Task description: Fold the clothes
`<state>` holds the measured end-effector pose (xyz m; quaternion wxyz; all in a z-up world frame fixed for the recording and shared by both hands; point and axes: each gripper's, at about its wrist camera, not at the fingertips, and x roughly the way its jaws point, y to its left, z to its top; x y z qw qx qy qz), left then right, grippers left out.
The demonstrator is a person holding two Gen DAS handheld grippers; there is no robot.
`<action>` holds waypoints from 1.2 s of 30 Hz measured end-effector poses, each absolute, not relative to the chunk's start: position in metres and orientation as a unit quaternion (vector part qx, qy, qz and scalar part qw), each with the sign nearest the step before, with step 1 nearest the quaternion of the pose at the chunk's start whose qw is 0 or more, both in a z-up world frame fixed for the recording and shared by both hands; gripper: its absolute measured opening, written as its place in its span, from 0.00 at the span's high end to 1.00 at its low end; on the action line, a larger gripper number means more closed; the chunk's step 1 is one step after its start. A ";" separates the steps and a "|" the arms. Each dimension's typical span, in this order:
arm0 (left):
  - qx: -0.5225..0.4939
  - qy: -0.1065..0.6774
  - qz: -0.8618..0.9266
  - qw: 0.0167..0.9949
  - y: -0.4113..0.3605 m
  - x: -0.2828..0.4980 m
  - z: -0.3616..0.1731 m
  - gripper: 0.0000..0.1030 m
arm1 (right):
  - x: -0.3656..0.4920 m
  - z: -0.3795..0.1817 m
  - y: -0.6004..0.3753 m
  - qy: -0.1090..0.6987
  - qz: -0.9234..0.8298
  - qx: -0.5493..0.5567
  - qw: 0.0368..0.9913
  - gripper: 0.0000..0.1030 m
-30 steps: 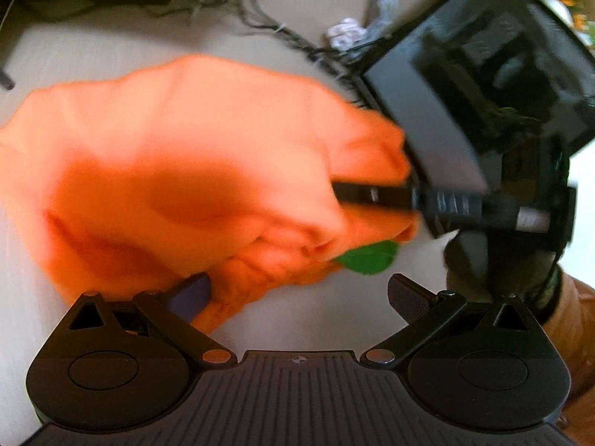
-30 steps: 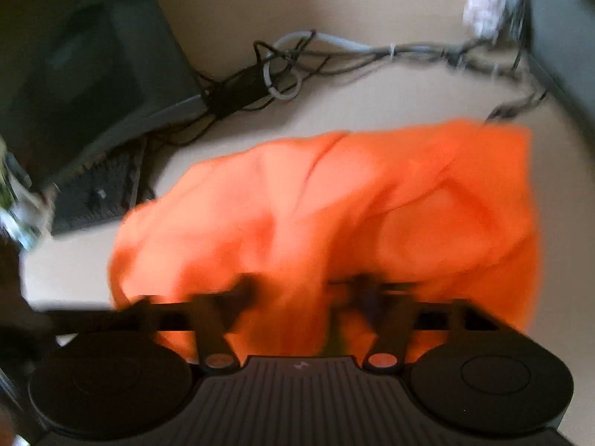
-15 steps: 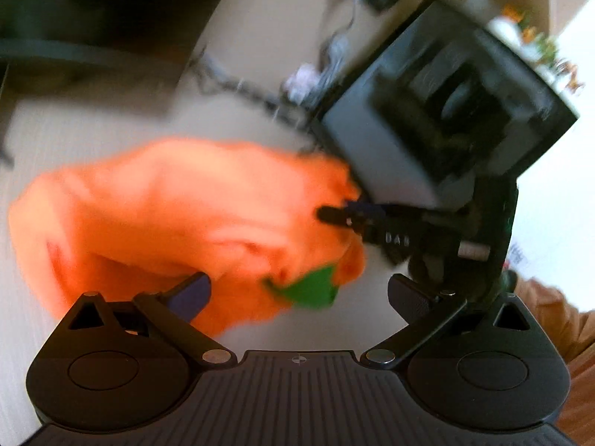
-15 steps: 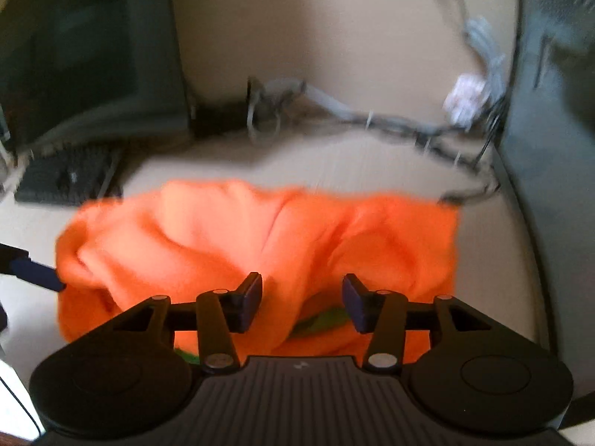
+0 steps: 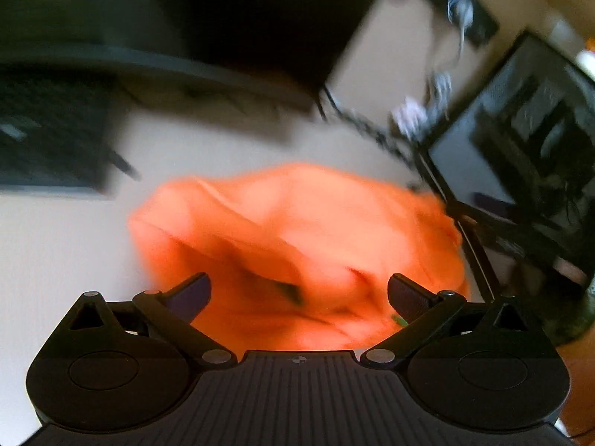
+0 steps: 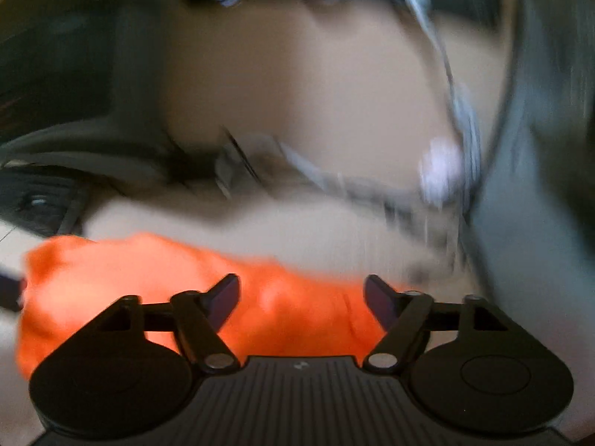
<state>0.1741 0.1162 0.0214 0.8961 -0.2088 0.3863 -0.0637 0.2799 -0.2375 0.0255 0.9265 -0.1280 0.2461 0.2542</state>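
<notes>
The left gripper [image 5: 299, 293] has its two dark purple-padded fingers [image 5: 193, 291] spread wide, with nothing clamped between them. Whether the pads brush the cloth cannot be told through the blur. Beyond and between them lies the bunched bright orange fleece garment [image 5: 297, 238], heaped in soft folds on the pale beige tabletop [image 5: 63, 245]. A small sliver of green [image 5: 399, 320] shows at the near right edge of the heap, just beside the right finger. On the far right a dark glossy monitor screen [image 5: 528, 148] stands tilted. A tangle of dark and grey cables [image 5: 375, 130] runs along the table behind the garment, and a black object fills the far left, too blurred to name.

The right gripper [image 6: 301, 293] is likewise released, its fingers [image 6: 223, 295] set well apart and empty. The same orange garment [image 6: 122, 286] spreads low from the left across to the gap between the fingers, its near part hidden under the tool's black body. At the garment's left edge a dark finger tip of the other gripper [image 6: 9, 288] shows right at the cloth. Farther off the beige tabletop [image 6: 297, 93] carries blurred grey cables [image 6: 334, 182] and a whitish crumpled lump [image 6: 440, 171]. A grey panel [image 6: 539, 186] rises on the right, and a black keyboard-like slab [image 6: 37, 200] sits at the left.
</notes>
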 end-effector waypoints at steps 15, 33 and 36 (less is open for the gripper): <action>-0.338 0.346 0.038 0.875 0.193 0.125 -0.005 0.00 | 0.190 -0.022 -0.092 0.256 0.390 -0.247 0.850 0.18; -0.450 0.389 -0.076 0.800 0.145 0.207 -0.052 0.00 | 0.287 -0.061 -0.154 0.470 0.337 0.149 0.802 0.79; -0.453 0.400 -0.100 0.791 0.119 0.245 -0.051 0.00 | 0.277 -0.055 -0.163 0.438 0.350 0.084 0.824 0.74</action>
